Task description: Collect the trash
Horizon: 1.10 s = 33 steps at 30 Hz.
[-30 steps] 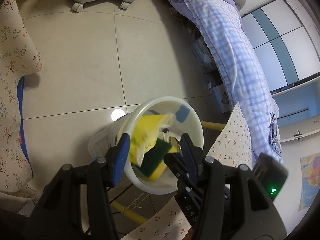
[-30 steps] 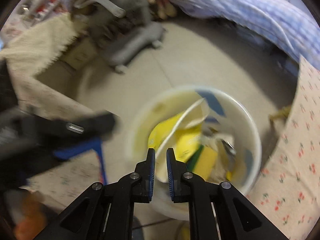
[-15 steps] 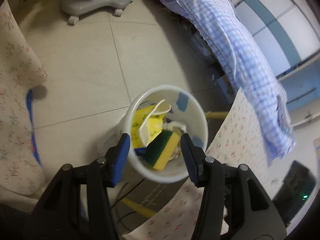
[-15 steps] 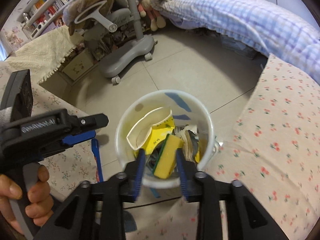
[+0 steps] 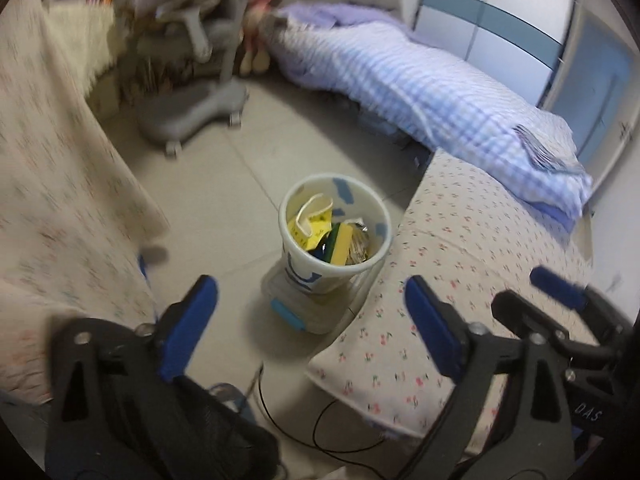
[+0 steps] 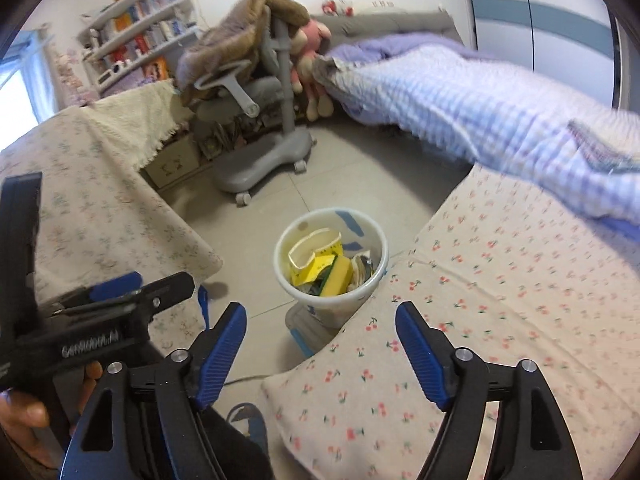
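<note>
**Trash bin on the floor, both grippers wide and empty above it**

Trash bin (image 6: pixel 331 264): white bucket with blue patches on its inner wall, upright on a clear lidded box (image 5: pixel 316 304) that sits on the tiled floor (image 6: pixel 360 168). It stands between two cloth-covered tables: the cherry-print tablecloth (image 6: pixel 500 320) on one side, whose corner lies just beside the bin, and a paler floral cloth (image 6: pixel 92 216) on the other.

Contents seen from above: a crumpled yellow carton (image 6: pixel 316 258) with a white torn rim, a yellow-and-green sponge (image 6: pixel 336 276) standing on edge beside it, and a grey-brown crumpled wrapper (image 6: pixel 362 268) against the far wall. All are inside the rim.

Left gripper (image 5: pixel 308 320): jaws opening, blue pads spread very wide, nothing between them; bin visible in the gap, well below. Left view is motion-blurred. In the right view it shows at the left edge, gripped by a hand (image 6: pixel 24 412).

Right gripper (image 6: pixel 320 348): jaws opening, pads wide apart, nothing held; bin lies ahead and below, clear of the pads.

Background: grey rolling chair (image 6: pixel 260 128) draped with a brown fur throw, bed with blue checked blanket (image 6: pixel 480 100), bookshelf (image 6: pixel 136 28) on the wall. A black cable (image 5: pixel 328 428) runs across the floor near the table corner.
</note>
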{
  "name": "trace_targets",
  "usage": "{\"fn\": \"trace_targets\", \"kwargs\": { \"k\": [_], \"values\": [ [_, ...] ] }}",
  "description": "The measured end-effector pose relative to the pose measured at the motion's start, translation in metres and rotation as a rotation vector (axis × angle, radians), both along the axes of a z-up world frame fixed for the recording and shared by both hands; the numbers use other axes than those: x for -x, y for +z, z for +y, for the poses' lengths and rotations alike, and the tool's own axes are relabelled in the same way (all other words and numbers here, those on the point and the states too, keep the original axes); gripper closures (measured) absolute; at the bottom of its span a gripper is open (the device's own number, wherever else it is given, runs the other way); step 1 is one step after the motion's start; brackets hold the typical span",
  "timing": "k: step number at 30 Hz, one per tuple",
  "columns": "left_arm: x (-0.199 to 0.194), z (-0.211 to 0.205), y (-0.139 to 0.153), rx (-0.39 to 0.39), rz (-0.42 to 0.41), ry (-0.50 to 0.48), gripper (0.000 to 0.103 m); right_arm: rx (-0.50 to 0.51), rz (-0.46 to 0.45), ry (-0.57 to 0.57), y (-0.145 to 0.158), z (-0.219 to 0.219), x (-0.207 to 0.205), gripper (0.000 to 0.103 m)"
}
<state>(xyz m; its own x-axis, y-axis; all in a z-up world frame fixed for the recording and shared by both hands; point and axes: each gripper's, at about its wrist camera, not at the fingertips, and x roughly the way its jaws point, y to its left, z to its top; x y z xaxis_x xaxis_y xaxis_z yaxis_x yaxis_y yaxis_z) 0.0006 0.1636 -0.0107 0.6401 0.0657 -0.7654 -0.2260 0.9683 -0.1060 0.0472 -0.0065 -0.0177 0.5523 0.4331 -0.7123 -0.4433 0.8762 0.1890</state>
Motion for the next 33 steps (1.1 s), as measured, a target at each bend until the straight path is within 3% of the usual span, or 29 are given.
{"fn": "trace_targets", "kwargs": {
  "k": [5, 11, 16, 23, 33],
  "values": [
    [0.034, -0.015, 0.028, -0.071, -0.057, 0.0, 0.005, -0.014, -0.094, 0.014, 0.034, -0.012, 0.045, 0.018],
    [0.054, -0.025, 0.037, -0.15, -0.092, 0.047, 0.005, -0.043, -0.19, 0.018, 0.053, -0.029, 0.088, 0.015],
    [0.068, -0.041, 0.047, -0.196, -0.128, 0.061, 0.005, -0.054, -0.215, 0.004, 0.054, -0.04, 0.104, 0.014],
    [0.073, -0.064, 0.046, -0.252, -0.137, 0.006, 0.004, -0.054, -0.232, -0.058, 0.046, -0.056, 0.112, 0.011],
    [0.078, -0.078, 0.05, -0.291, -0.16, 0.007, 0.004, -0.057, -0.224, -0.117, 0.039, -0.068, 0.113, 0.01]
  ]
}}
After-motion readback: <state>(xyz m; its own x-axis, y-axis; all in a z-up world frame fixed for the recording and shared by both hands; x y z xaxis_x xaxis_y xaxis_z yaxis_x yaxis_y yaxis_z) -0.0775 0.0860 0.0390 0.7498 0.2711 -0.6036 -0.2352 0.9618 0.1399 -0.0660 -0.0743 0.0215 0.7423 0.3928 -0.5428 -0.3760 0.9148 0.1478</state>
